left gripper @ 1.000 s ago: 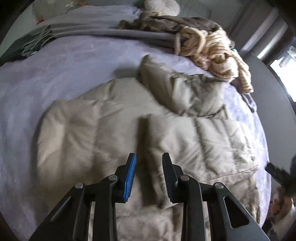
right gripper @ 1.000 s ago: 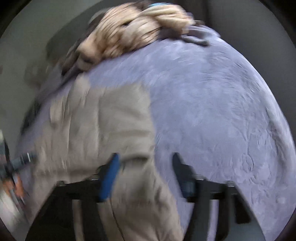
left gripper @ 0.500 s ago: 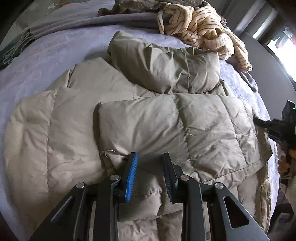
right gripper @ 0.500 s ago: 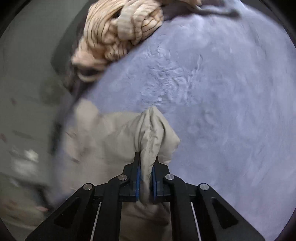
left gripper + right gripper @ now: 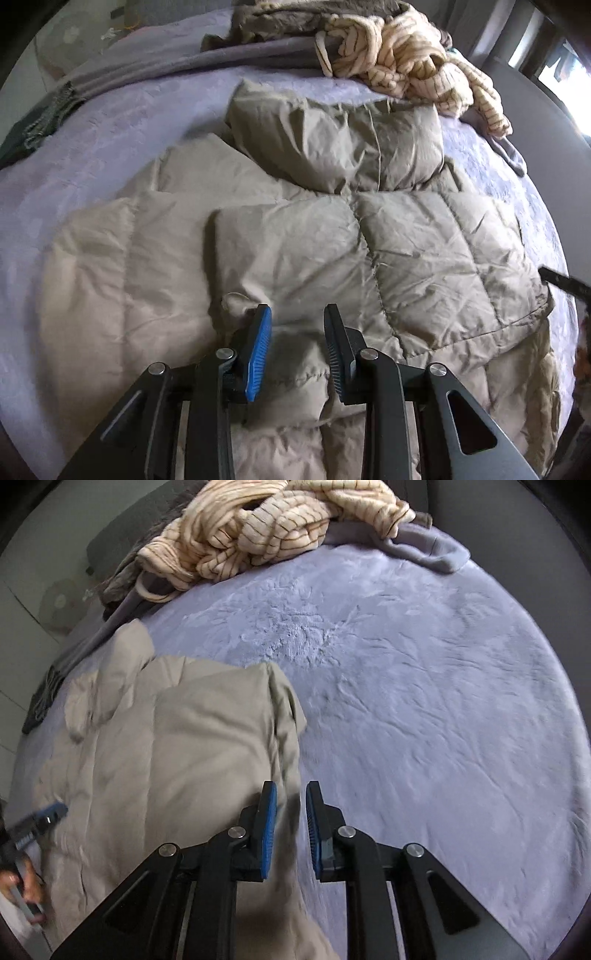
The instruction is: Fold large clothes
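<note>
A beige puffer jacket (image 5: 295, 240) lies spread on the lavender bed cover (image 5: 92, 155), its hood (image 5: 332, 147) at the far end and one side folded over the middle. My left gripper (image 5: 297, 308) hovers over the folded part near its edge, open, with only fabric below the gap. In the right wrist view the jacket (image 5: 166, 757) fills the left half. My right gripper (image 5: 291, 786) is over the jacket's right edge. Its jaws are opening and stand slightly apart, with the edge under the gap and not pinched.
A cream striped garment (image 5: 406, 62) (image 5: 258, 528) is heaped at the far end of the bed, beside a folded grey blanket (image 5: 184, 70) and a brown furry throw (image 5: 295, 18). Bare lavender cover (image 5: 424, 720) stretches right of the jacket. A hand (image 5: 26, 886) holds the left gripper's handle.
The right gripper closed on a fold of the jacket's edge, moved with it, and now has let go with its jaws slightly apart. The left gripper drifted over the jacket, its gap unchanged.
</note>
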`<action>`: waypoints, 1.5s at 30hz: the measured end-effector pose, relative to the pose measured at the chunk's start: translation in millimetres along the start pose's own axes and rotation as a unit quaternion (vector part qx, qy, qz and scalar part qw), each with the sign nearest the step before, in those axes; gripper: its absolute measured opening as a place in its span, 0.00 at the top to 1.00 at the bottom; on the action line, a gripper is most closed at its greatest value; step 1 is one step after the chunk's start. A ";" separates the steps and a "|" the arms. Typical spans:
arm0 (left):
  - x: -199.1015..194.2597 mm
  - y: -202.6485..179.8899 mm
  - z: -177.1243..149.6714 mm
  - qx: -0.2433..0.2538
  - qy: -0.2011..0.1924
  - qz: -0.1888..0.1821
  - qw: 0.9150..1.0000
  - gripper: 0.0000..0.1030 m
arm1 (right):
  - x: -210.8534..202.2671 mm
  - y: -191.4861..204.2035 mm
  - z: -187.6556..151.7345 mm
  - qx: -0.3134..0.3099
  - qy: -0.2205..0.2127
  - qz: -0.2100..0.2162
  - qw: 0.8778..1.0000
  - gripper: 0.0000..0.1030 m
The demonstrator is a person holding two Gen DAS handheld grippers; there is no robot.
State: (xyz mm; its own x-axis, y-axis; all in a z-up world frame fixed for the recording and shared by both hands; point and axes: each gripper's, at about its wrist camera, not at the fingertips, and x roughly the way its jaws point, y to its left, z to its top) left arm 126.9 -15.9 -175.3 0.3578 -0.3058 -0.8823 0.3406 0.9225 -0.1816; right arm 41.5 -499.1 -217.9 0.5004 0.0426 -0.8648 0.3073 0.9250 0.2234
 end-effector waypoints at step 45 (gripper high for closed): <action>-145.6 7.5 -153.8 -0.103 0.052 0.095 0.989 0.00 | -106.4 9.9 -140.8 0.097 0.110 0.046 0.988 0.44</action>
State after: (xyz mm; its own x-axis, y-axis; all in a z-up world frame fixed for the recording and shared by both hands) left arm -56.4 71.8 -115.0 0.3040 -0.1072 -0.9466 0.0887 0.9925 -0.0839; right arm -122.7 -441.3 -187.0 0.3518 0.2230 -0.9091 0.4289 0.8249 0.3683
